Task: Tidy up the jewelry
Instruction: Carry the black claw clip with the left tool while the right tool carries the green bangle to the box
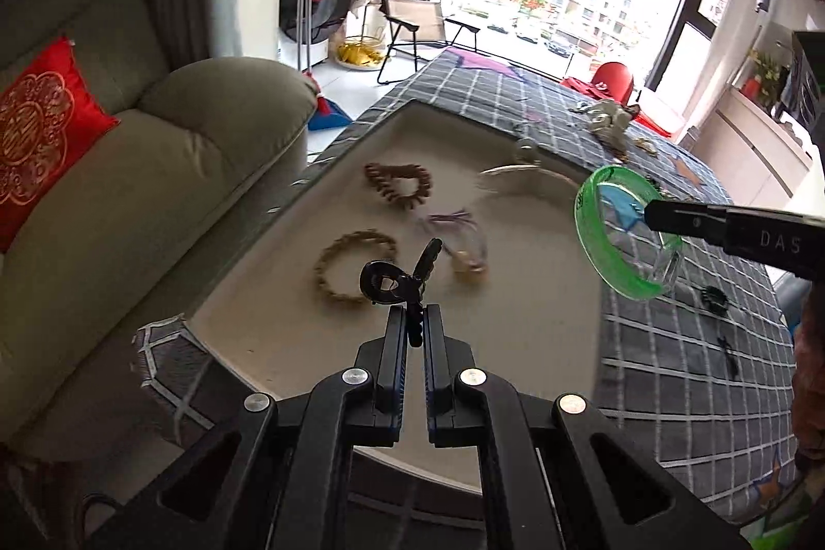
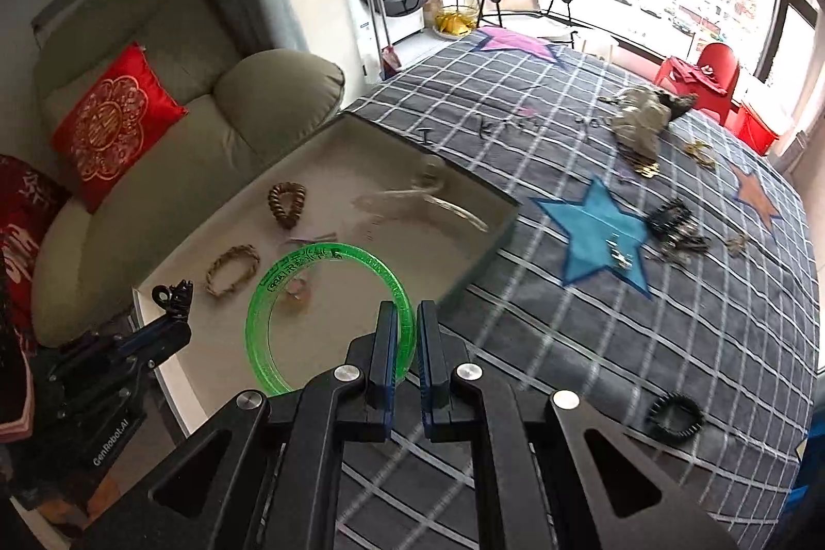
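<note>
Grey checked cloth (image 2: pixel 593 344), woven, with blue, pink and orange star patches, covers the table. On it sits a shallow tray (image 1: pixel 515 333), matte cream inside, low straight walls, square corners. Olive sofa (image 1: pixel 129 199) just beside it, padded, with a shiny red embroidered cushion (image 1: pixel 36 137).

In the tray: dark brown beaded bracelet (image 1: pixel 398 185) pinched into a heart shape, tan braided bracelet (image 1: pixel 353 265) in a loose ring, a clear glassy piece with purple thread (image 1: pixel 456 240), and a pale curved item (image 1: pixel 521 175) at the far wall, too blurred to identify.

Loose on the cloth, well apart from the tray: crumpled grey-gold pouch (image 2: pixel 642 122), a dark spiky clip pile (image 2: pixel 675 225), a black ribbed ring (image 2: pixel 675 413).

My right gripper (image 2: pixel 406 323) points steeply down, jaws pinched tight on the rim of a green bangle (image 2: pixel 330 318): translucent plastic, thin round hoop with printed lettering, held over the tray's near edge.

My left gripper (image 1: pixel 414 318) is also angled down over the tray, jaws clamped nearly together on a black hair clip (image 1: pixel 399 279): glossy, a loop at one end, hanging above the tan bracelet.
</note>
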Demonstrator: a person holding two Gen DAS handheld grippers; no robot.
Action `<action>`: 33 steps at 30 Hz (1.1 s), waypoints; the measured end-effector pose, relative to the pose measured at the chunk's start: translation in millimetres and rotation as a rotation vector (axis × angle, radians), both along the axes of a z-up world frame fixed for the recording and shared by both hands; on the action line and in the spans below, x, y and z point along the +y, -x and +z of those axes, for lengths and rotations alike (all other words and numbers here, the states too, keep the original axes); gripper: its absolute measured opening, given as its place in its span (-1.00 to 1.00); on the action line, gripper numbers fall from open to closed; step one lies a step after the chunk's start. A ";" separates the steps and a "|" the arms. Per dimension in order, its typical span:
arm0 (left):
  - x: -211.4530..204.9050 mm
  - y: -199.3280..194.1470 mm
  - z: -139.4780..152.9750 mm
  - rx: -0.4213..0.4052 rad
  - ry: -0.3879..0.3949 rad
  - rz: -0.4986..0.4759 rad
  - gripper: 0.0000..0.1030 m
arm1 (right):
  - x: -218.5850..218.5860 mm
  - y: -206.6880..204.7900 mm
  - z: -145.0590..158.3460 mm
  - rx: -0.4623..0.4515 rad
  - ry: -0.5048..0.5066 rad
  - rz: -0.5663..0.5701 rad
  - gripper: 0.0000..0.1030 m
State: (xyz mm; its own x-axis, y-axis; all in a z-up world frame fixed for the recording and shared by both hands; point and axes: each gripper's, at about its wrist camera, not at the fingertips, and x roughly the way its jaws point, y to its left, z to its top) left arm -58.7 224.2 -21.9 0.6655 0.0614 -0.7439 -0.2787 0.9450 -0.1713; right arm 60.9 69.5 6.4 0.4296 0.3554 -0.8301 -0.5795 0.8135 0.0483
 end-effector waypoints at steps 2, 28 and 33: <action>5.9 -1.7 -4.9 0.011 0.000 0.006 -0.85 | 9.4 -3.8 -3.9 0.004 0.013 0.005 -0.84; 23.8 -31.9 -37.8 0.089 0.013 0.014 -0.84 | 63.1 -43.5 -61.4 0.085 0.106 -0.018 -0.84; 22.6 -34.6 -38.0 0.093 0.002 0.018 -0.84 | 64.9 -46.5 -67.6 0.098 0.111 -0.026 -0.85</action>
